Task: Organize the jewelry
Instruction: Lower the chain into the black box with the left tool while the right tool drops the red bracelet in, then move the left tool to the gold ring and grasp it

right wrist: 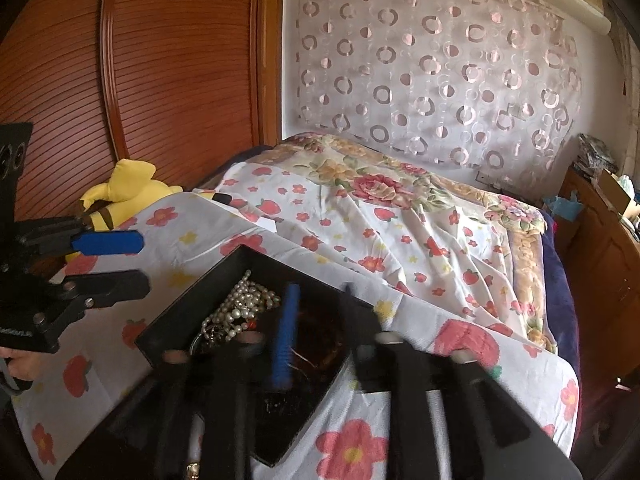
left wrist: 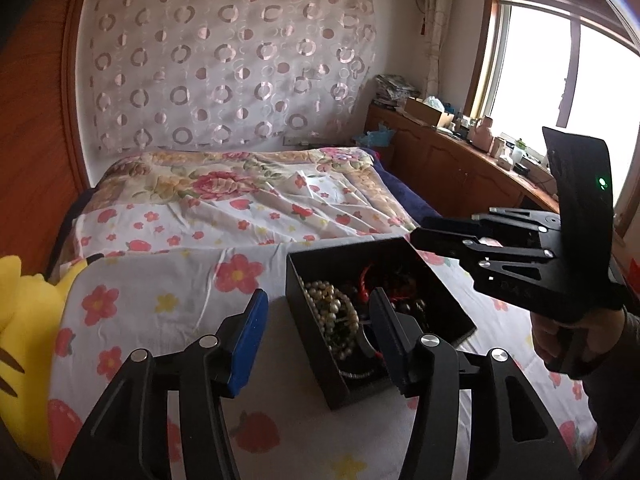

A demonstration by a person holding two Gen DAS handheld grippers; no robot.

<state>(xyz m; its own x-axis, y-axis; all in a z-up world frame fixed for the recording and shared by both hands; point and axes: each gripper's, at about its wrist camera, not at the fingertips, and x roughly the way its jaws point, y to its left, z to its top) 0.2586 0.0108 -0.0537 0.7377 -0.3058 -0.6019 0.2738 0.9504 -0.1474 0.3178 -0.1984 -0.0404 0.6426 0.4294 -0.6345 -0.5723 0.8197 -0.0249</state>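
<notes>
A black open box [left wrist: 320, 376] sits on a flowered sheet and holds a pearl necklace [left wrist: 332, 312], red beads [left wrist: 366, 284] and dark jewelry. My left gripper [left wrist: 318, 308] is open and empty, its right finger over the box. My right gripper [left wrist: 418, 230] hovers above the box's far right corner. In the right wrist view the box [right wrist: 160, 330] and pearls [right wrist: 240, 304] lie under my right gripper [right wrist: 318, 292], which is open and empty. The left gripper [right wrist: 126, 262] shows at the left, open.
A yellow plush toy [left wrist: 16, 320] lies left of the box, against a wooden wardrobe [right wrist: 120, 60]. The bed [left wrist: 248, 200] with a flowered quilt stretches behind. A cluttered wooden cabinet [left wrist: 460, 160] stands under the window at right.
</notes>
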